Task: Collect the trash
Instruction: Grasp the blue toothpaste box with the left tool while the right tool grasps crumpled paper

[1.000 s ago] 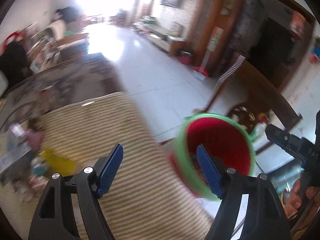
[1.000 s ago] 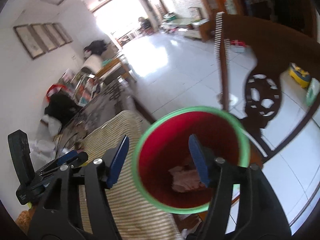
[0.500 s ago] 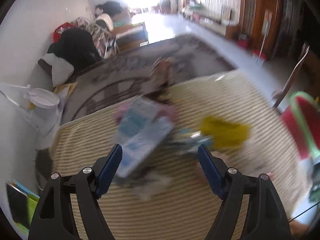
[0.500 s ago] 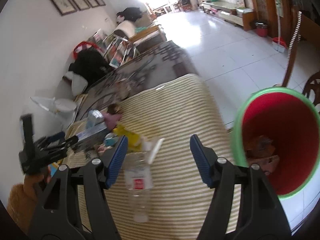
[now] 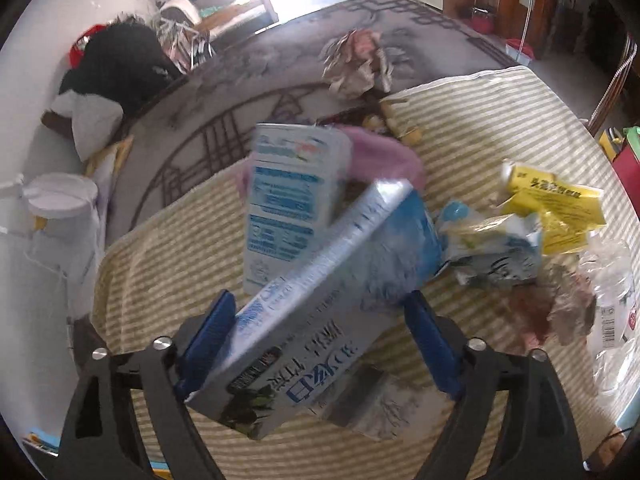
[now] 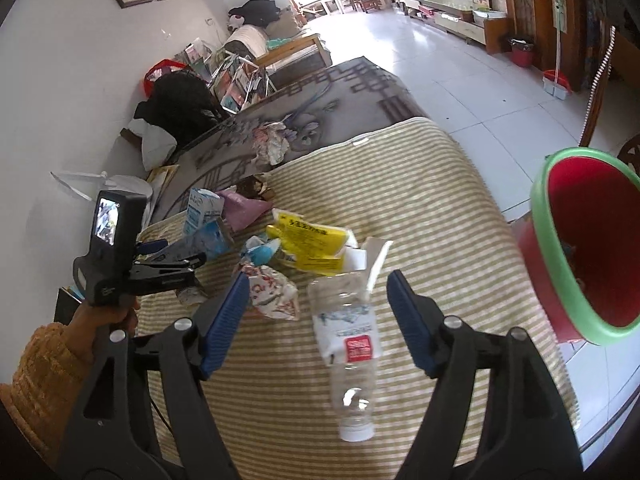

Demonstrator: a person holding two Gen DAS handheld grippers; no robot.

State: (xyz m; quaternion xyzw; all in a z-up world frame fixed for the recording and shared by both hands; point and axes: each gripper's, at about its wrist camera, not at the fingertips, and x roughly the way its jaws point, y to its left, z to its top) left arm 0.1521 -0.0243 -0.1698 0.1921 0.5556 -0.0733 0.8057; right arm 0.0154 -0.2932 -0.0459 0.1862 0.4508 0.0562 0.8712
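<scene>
Left gripper (image 5: pixel 320 344) hangs over the silver-blue carton (image 5: pixel 320 320), jaws just opened wider and straddling it, pads not pressing. Right gripper (image 6: pixel 316 320) has just spread too, wide apart above the clear plastic bottle (image 6: pixel 350 344), gripping nothing. Both pieces lie amid litter on the striped mat (image 6: pixel 420 200); the red bin (image 6: pixel 588 256) stands off its right edge.

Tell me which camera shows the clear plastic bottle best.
The right wrist view. There the clear plastic bottle lies whole on the striped mat, white cap towards the camera, red label readable, framed between the open right gripper. The left wrist view catches only a blurred part of it at the right edge.
</scene>
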